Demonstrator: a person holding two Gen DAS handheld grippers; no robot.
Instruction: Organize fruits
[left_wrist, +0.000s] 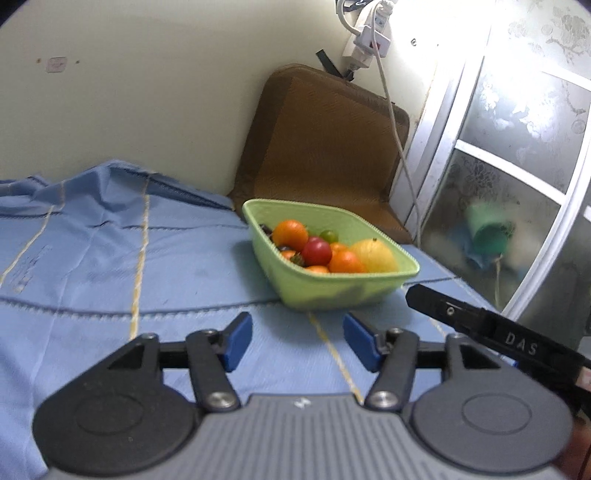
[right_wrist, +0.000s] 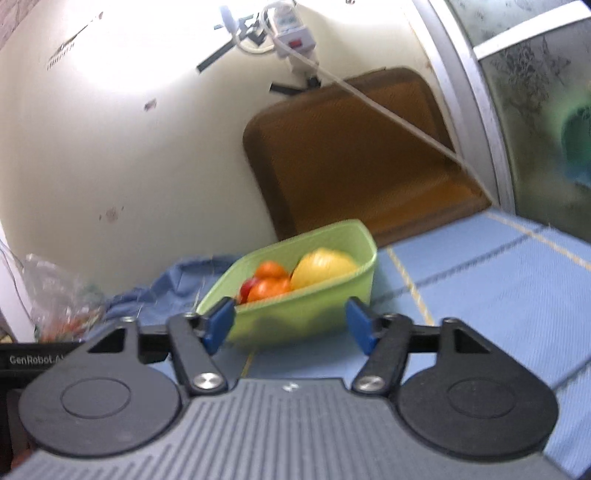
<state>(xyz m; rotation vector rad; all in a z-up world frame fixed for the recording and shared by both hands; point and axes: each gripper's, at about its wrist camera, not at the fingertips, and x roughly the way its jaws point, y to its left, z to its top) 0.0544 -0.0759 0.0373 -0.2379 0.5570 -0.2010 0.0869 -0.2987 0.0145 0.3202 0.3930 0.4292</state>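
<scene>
two views take in the same corner: a blue cloth (left_wrist: 110, 258) with yellow and dark stripes spreads over the flat surface and bunches up against the cream wall (left_wrist: 147, 110). a brown cushion (left_wrist: 325, 147) leans upright in the corner, with a frosted patterned door (left_wrist: 517, 166) beside it and a white power strip (left_wrist: 369, 40) hanging above, its cable trailing down past the cushion. on the cloth, just in front of the cushion, sits the green basket (left_wrist: 332, 295), holding the fruits: a yellow fruit (left_wrist: 375, 254) at one end, several orange ones (left_wrist: 290, 234) and a red tomato (left_wrist: 317, 252) packed beside it, and a small green tomato (left_wrist: 328, 235) further in. the left gripper (left_wrist: 297, 341) hovers over bare cloth near the basket, its blue pads released with nothing between them. the right gripper (right_wrist: 291, 326) also stands spread apart and empty, the basket's near wall showing beyond the gap; whether it touches is unclear. a crumpled clear plastic bag (right_wrist: 55, 291) lies on the far side of the basket in the right wrist view.
</scene>
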